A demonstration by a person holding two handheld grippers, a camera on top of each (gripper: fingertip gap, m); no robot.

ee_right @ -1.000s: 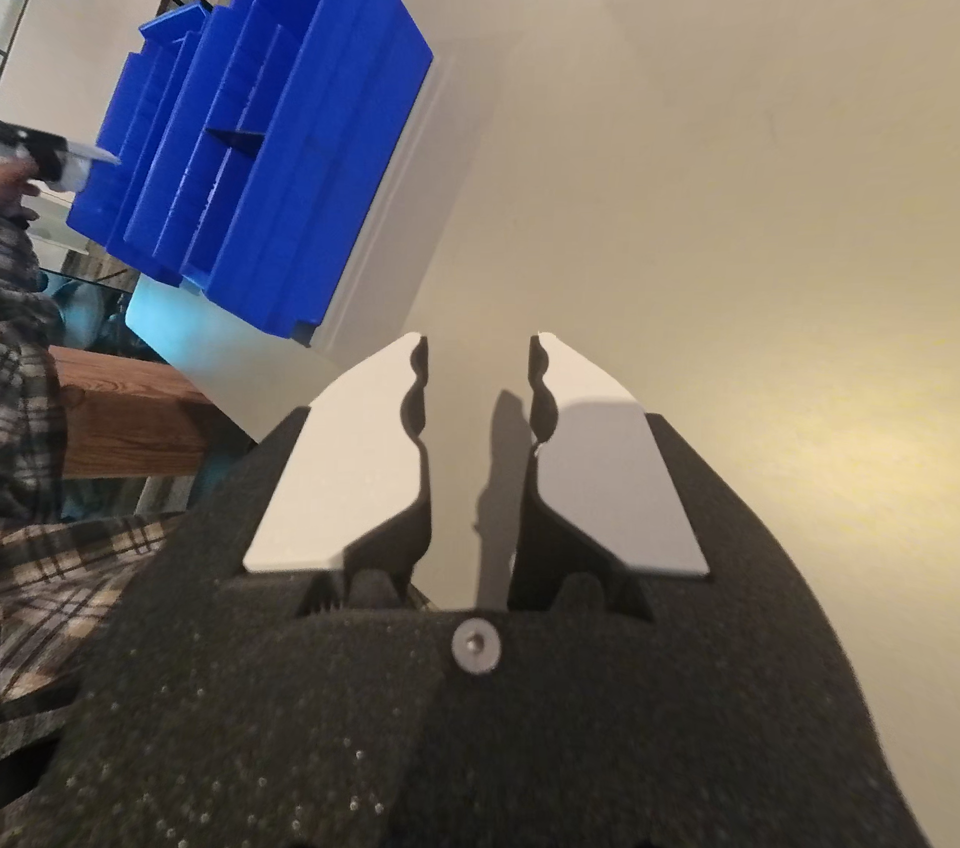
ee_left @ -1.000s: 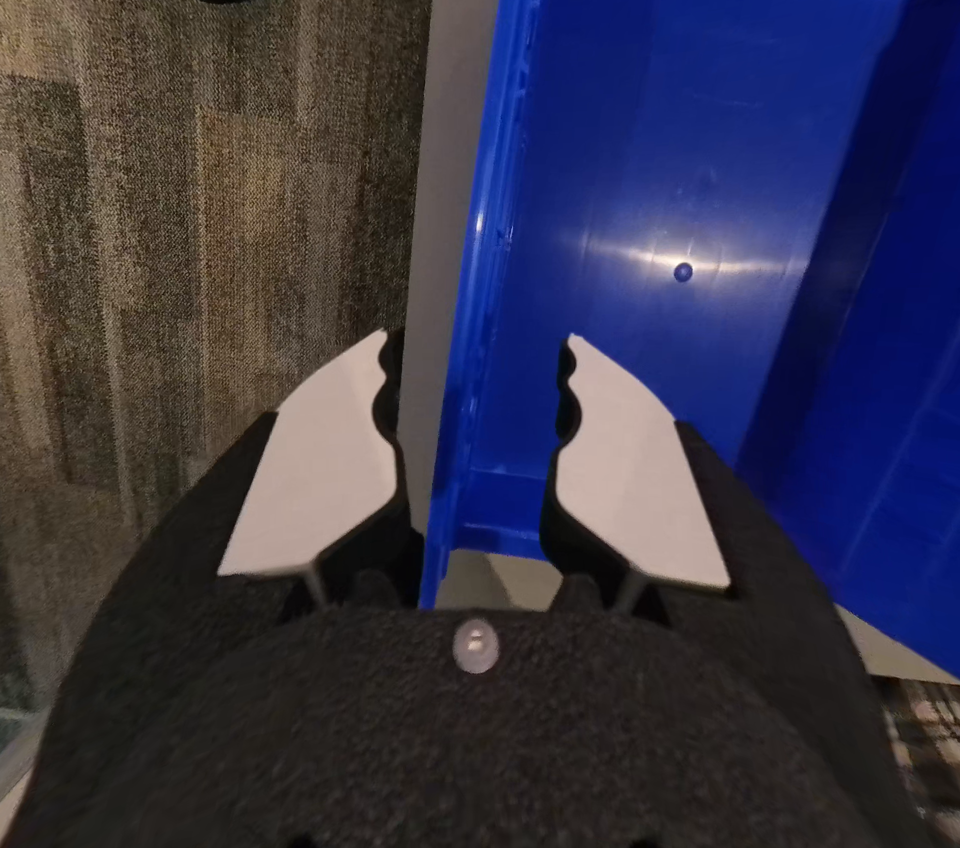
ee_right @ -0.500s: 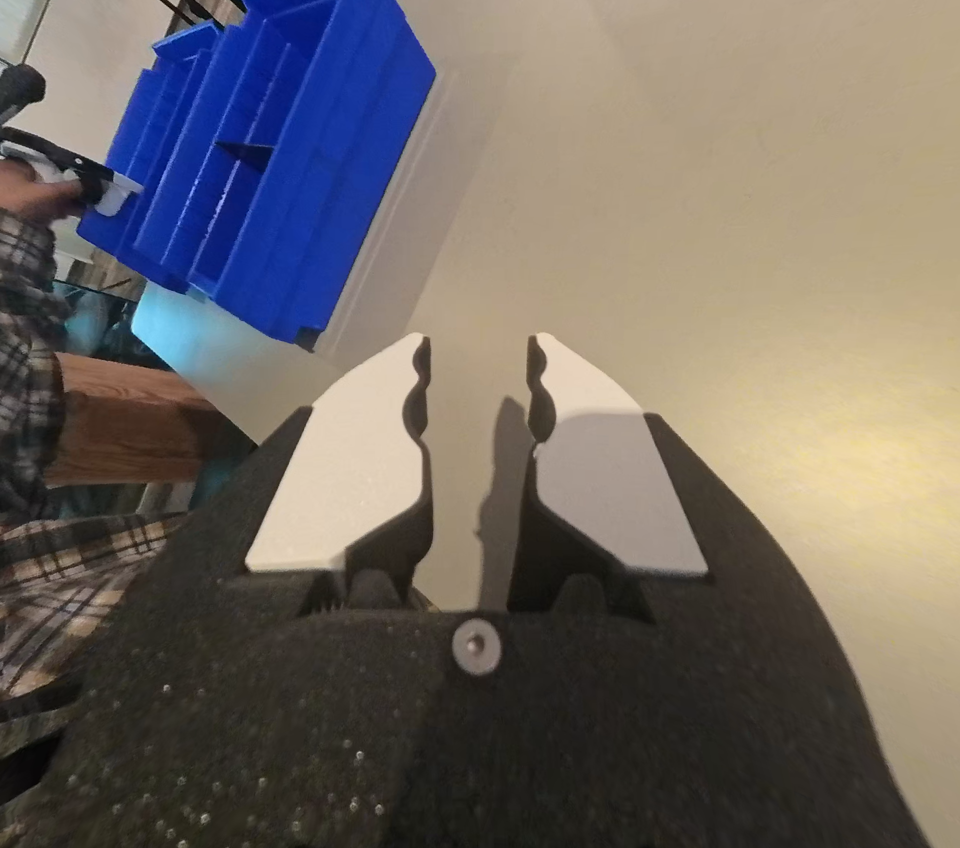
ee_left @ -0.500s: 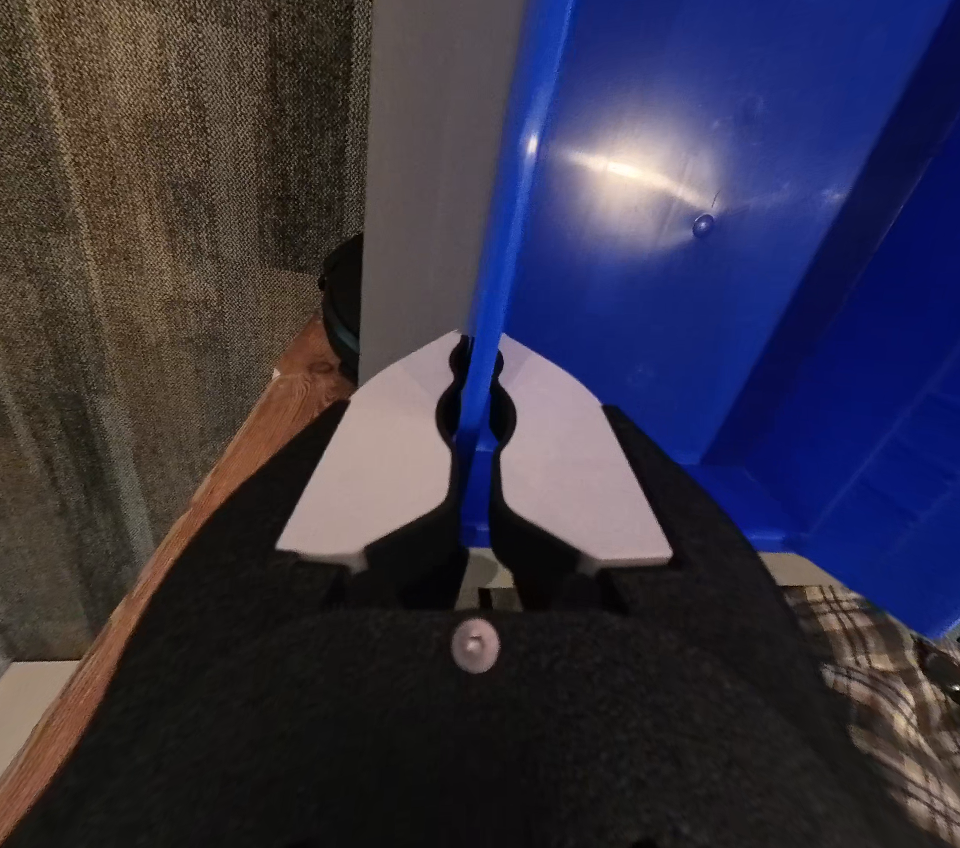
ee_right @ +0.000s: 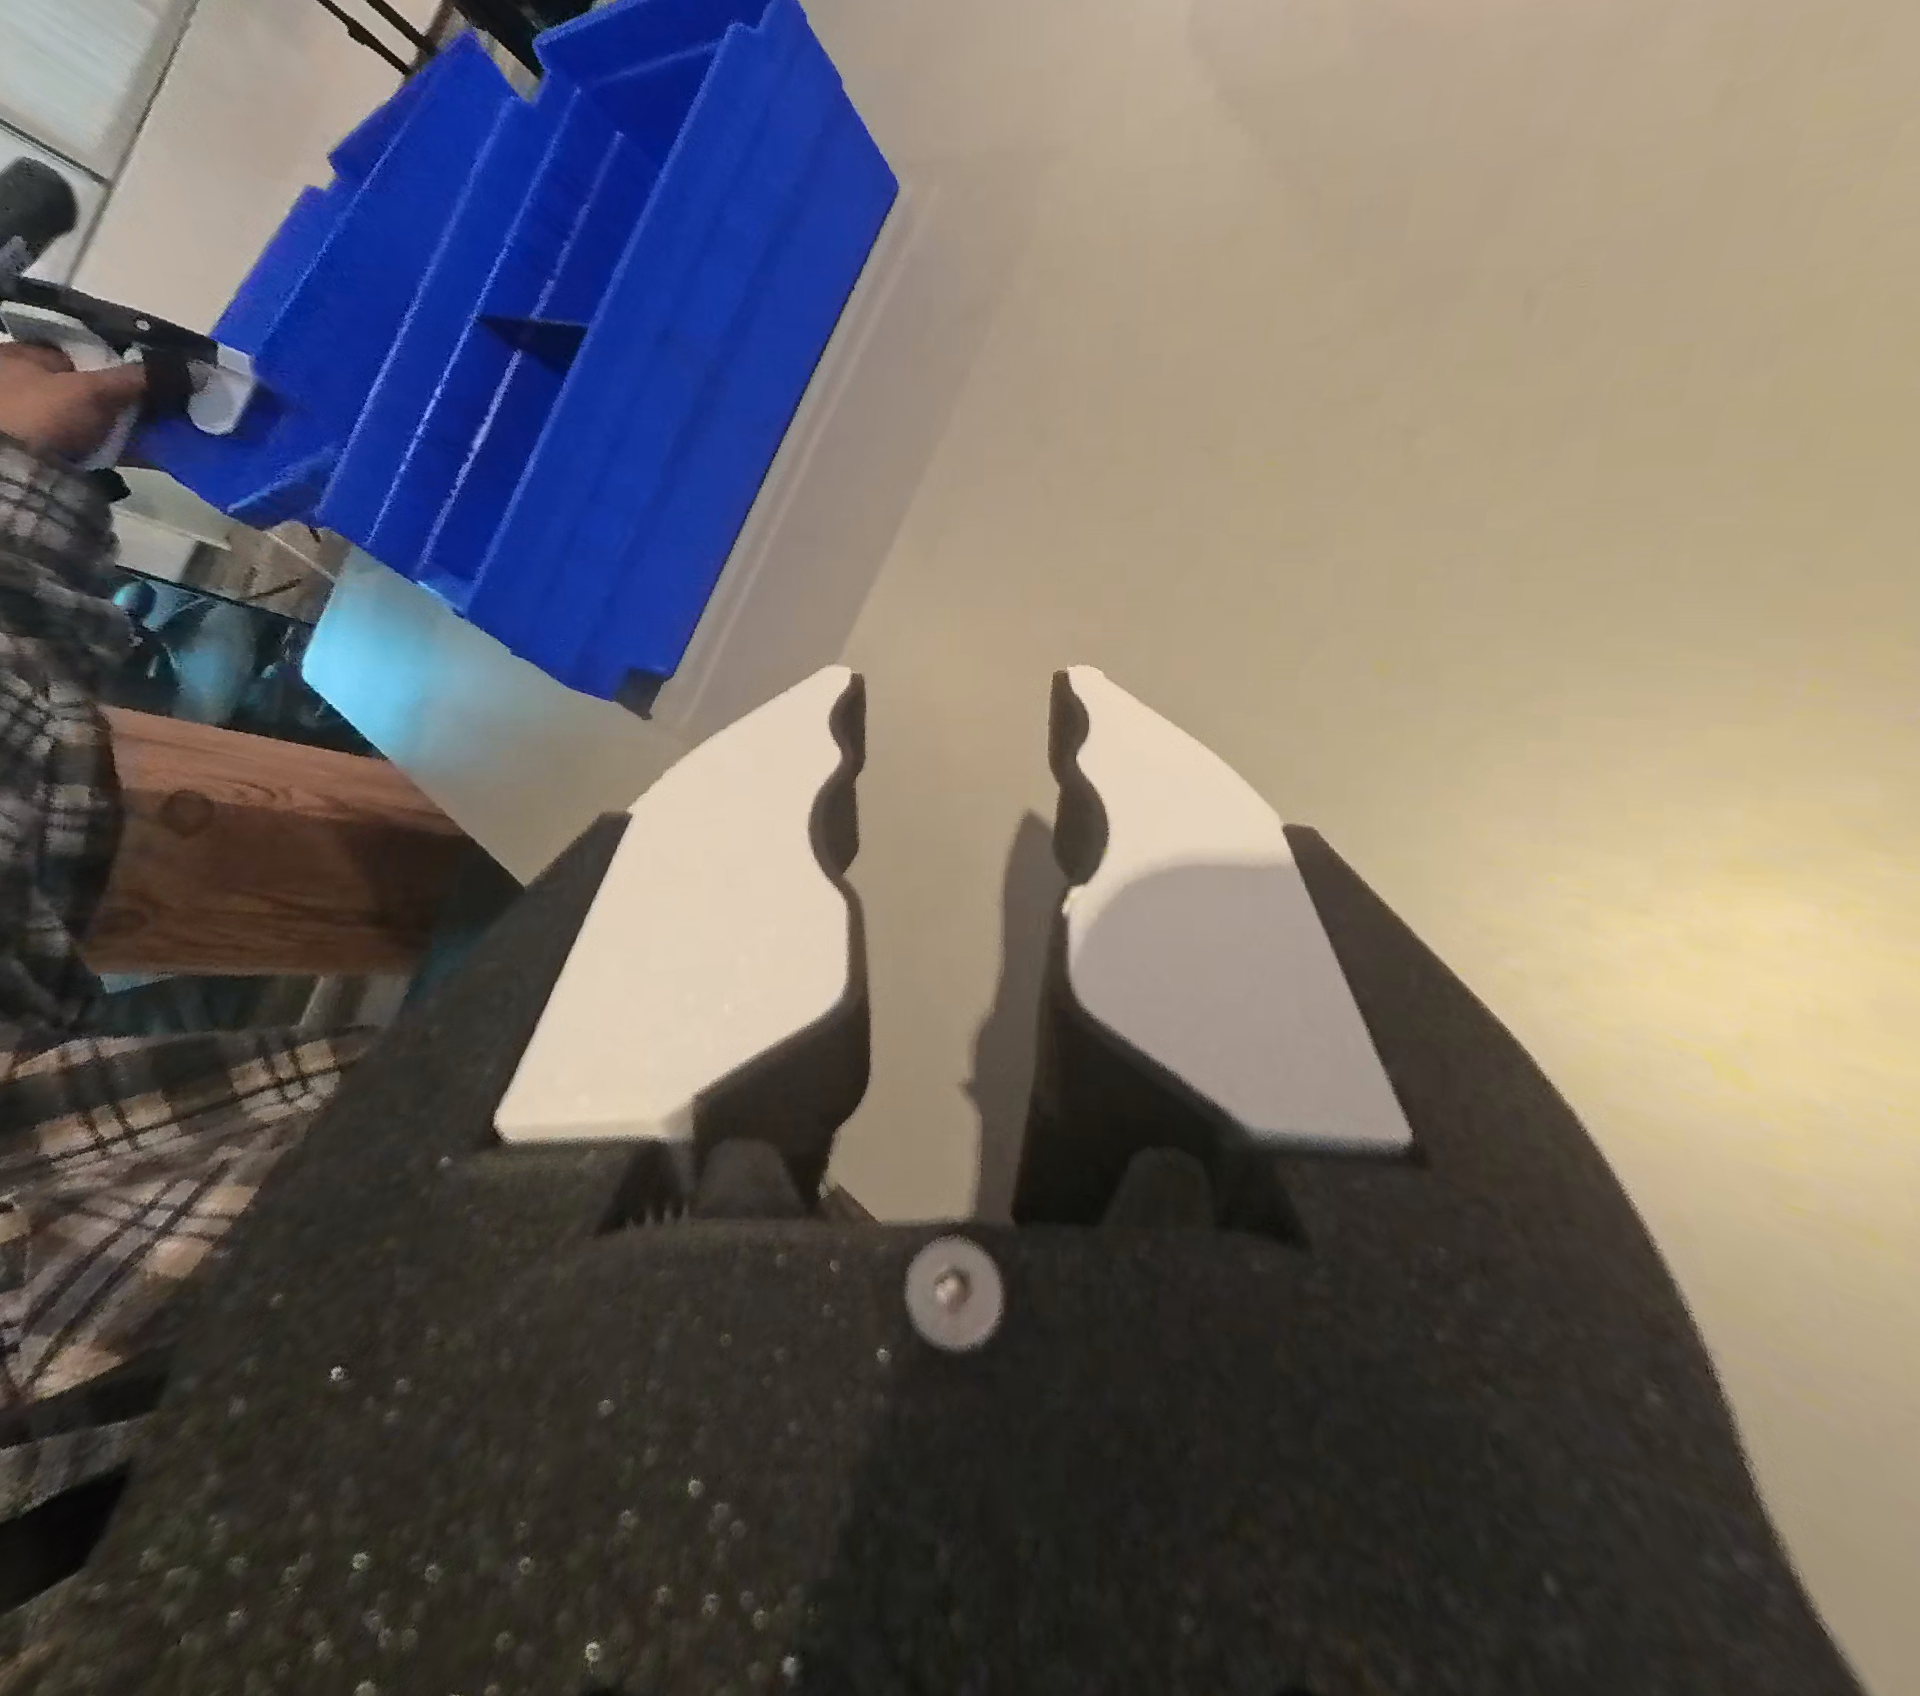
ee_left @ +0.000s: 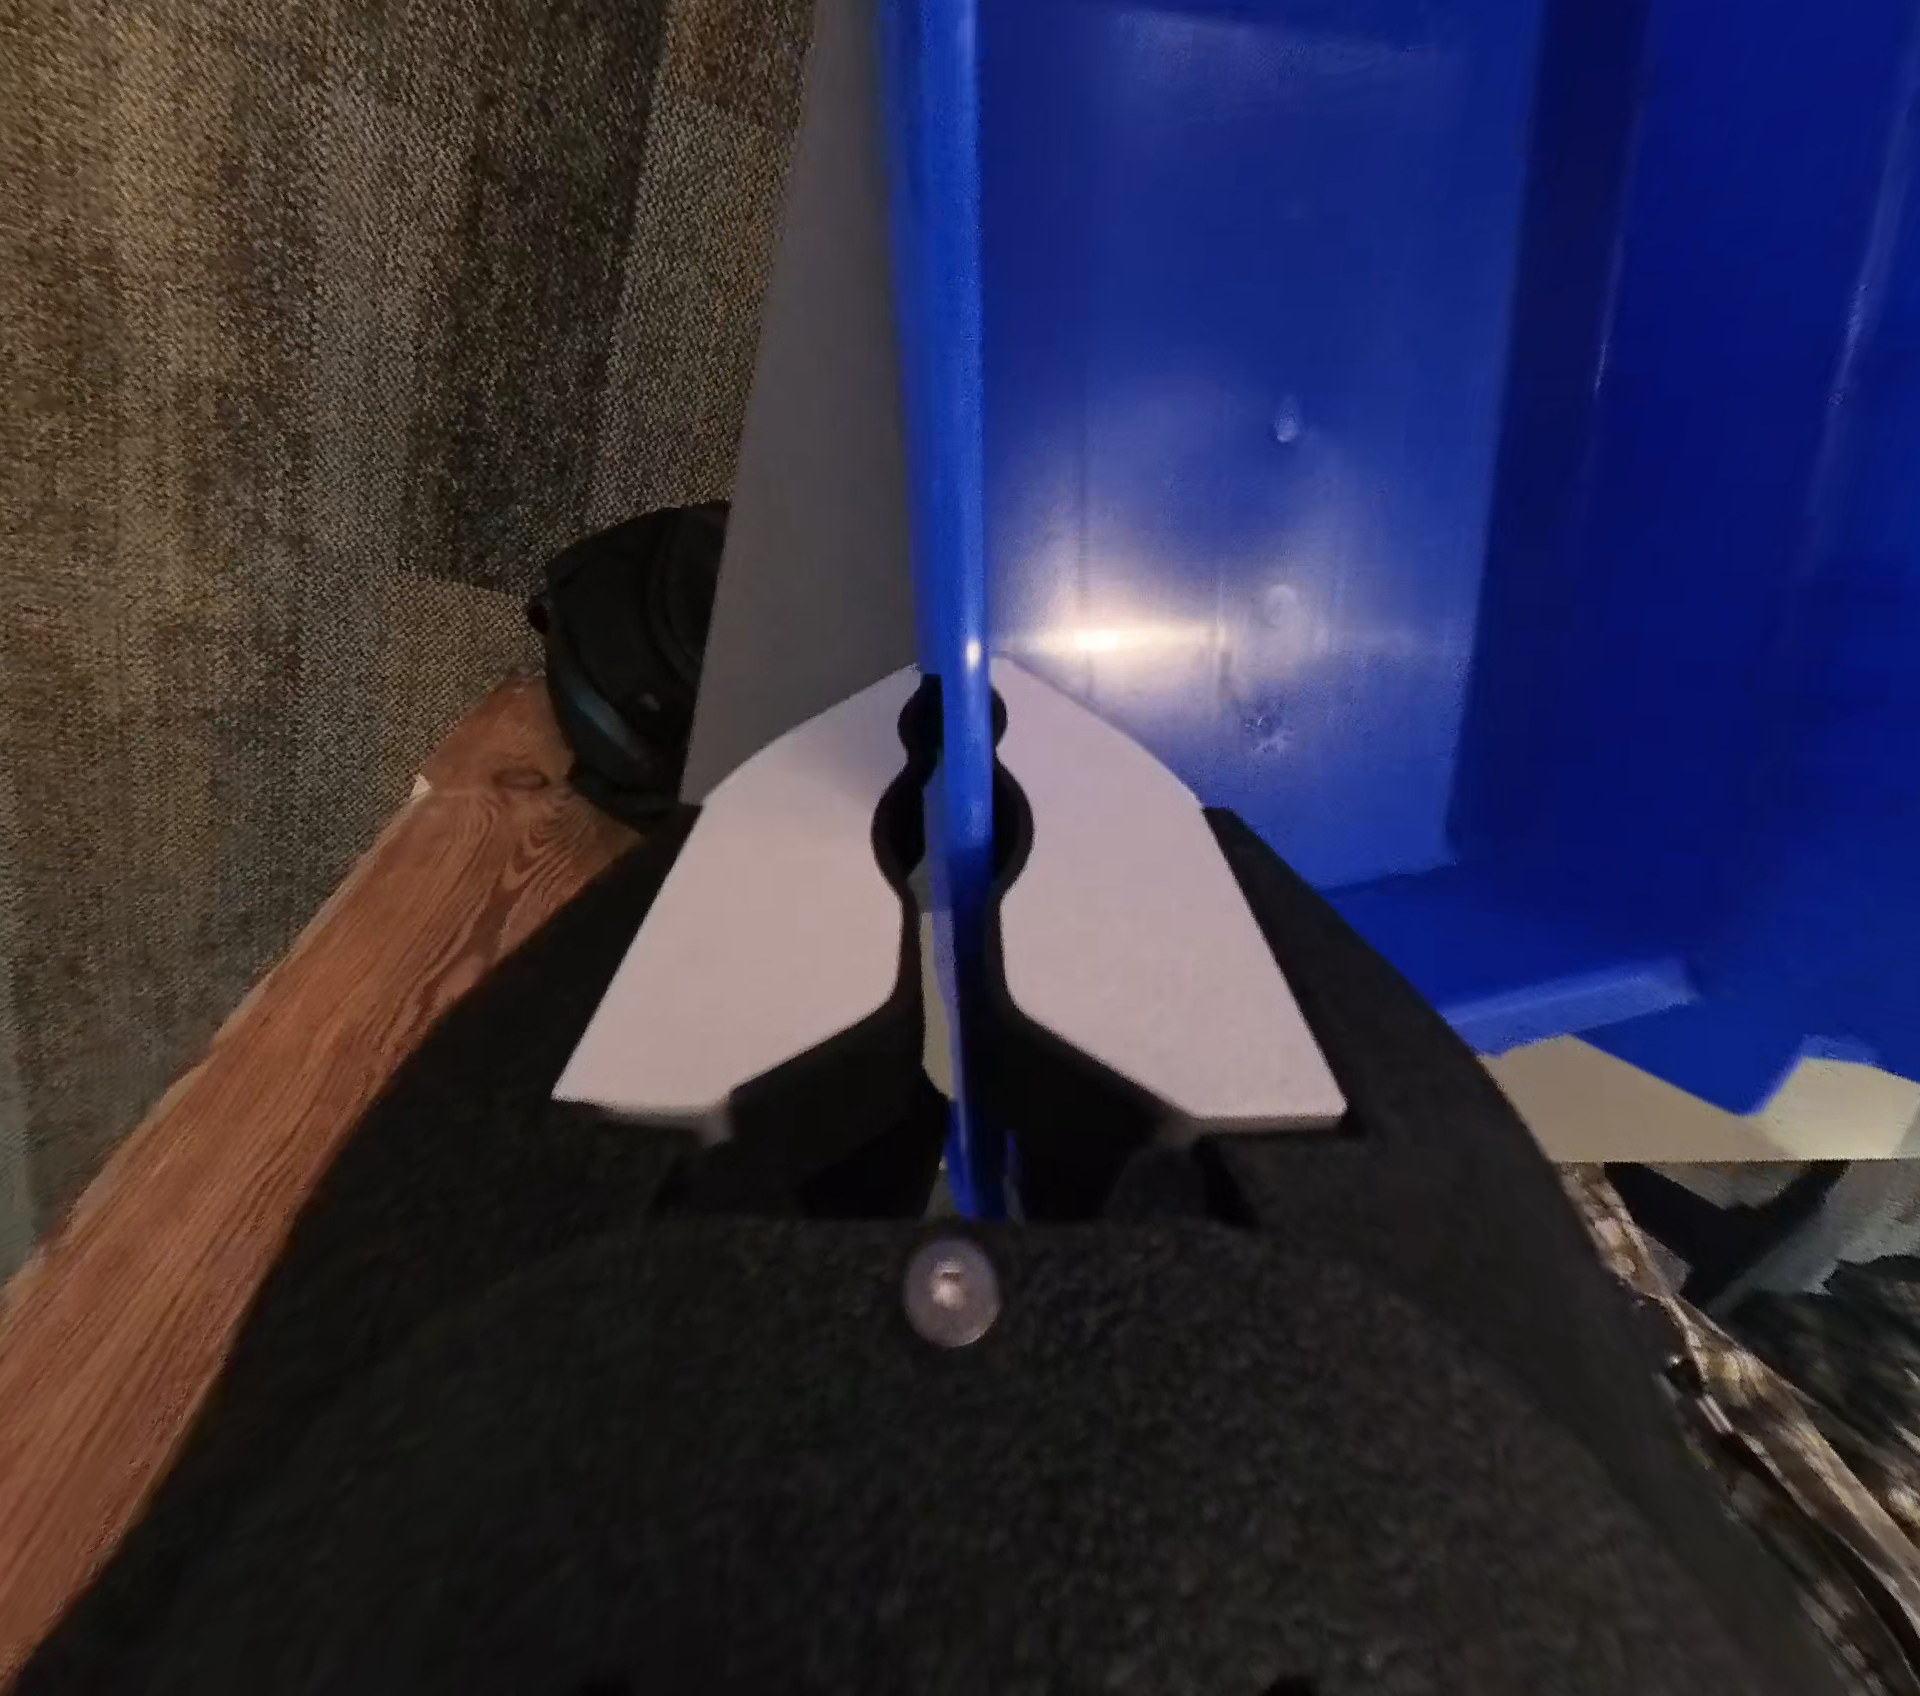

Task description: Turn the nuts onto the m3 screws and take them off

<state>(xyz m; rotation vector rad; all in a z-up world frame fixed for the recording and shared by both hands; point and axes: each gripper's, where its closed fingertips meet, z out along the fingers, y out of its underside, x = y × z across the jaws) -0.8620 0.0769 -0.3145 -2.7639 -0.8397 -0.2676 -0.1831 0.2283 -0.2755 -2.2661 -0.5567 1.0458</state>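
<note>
The left gripper (ee_left: 951,701) has its jaws pinching the blue bin's (ee_left: 1247,296) side wall at frame centre; the right gripper (ee_right: 956,685) hovers with jaws spread over the bare surface (ee_right: 1455,399).

Light: we see dim, warm light.
Glare: on the blue bin (ee_left: 1195,638) wall.
Shadow: right gripper (ee_right: 956,690) darkens the table (ee_right: 1455,503).
Edges: we find them blurred and bent.

Blue bins (ee_right: 582,358), plaid sleeve (ee_right: 52,607)

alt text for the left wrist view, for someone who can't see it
The left gripper, with white fingers on a black body, is shut on the thin side wall of a blue plastic bin. The bin stands on a pale table; grey carpet lies to the left.
</note>
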